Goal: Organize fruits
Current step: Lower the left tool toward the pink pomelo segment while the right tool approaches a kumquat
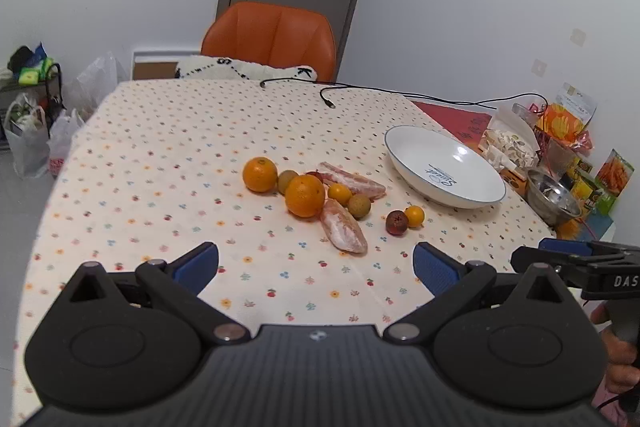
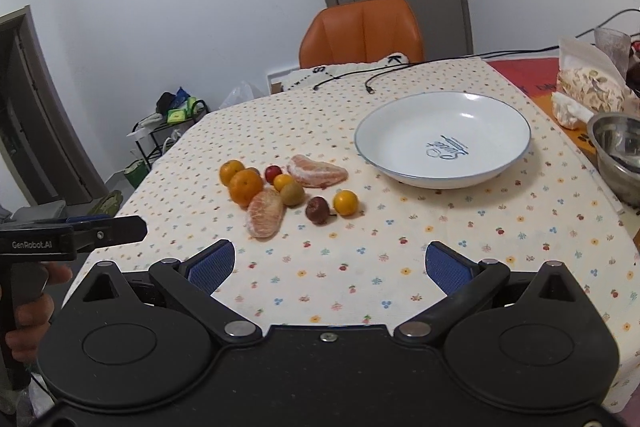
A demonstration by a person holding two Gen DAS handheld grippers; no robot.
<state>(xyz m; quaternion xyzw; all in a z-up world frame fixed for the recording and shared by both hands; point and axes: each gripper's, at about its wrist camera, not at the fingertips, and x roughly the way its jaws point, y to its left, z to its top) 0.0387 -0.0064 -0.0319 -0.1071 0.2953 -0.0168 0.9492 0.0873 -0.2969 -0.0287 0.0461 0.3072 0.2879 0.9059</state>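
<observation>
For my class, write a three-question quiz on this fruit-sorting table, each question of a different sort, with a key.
1. True or false: the white blue-rimmed ceramic plate already holds fruit.
2. Multiple choice: the dark red round fruit lies right beside A) a small yellow-orange citrus, B) the steel bowl, C) the black cable.
3. Fill in: the jaws of the left gripper and the right gripper are both ____.

Key: 1 false, the plate is bare. 2 A. 3 open, holding nothing.
</observation>
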